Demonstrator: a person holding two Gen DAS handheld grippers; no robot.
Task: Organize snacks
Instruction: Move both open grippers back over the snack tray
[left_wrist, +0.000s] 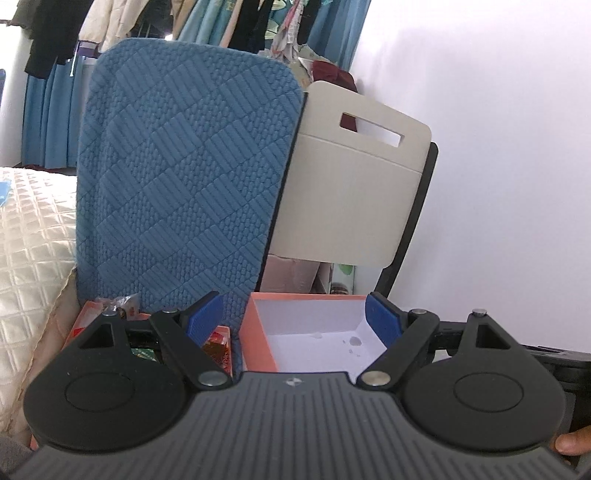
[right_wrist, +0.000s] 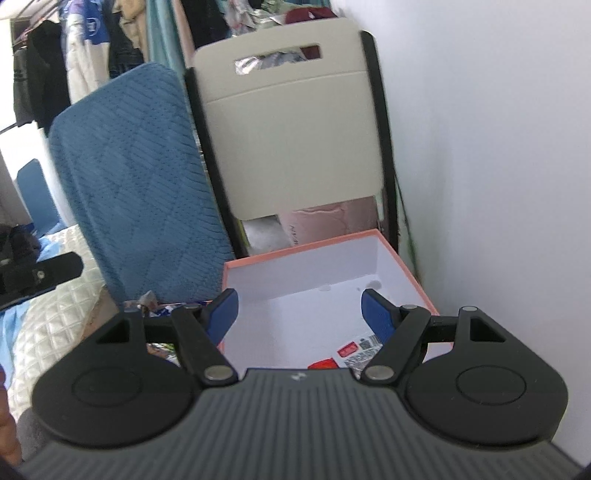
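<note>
An orange box with a white inside (left_wrist: 258, 343) stands in front of the chairs, also in the right wrist view (right_wrist: 332, 251). My left gripper (left_wrist: 295, 321) is open and empty above its near edge. A second orange box (left_wrist: 79, 321) at the left holds several wrapped snacks (left_wrist: 218, 345). My right gripper (right_wrist: 300, 314) is open and empty over the white-lined box. A snack packet with red labels (right_wrist: 351, 352) lies on that box's floor just below the right gripper. More wrapped snacks (right_wrist: 159, 347) lie to the left of the box.
A blue quilted chair back (left_wrist: 184, 177) and a cream chair back with a handle slot (left_wrist: 351, 184) stand behind the boxes. A white wall (right_wrist: 498, 166) is on the right. A cream quilted bed cover (left_wrist: 33, 240) lies to the left. Clothes hang behind.
</note>
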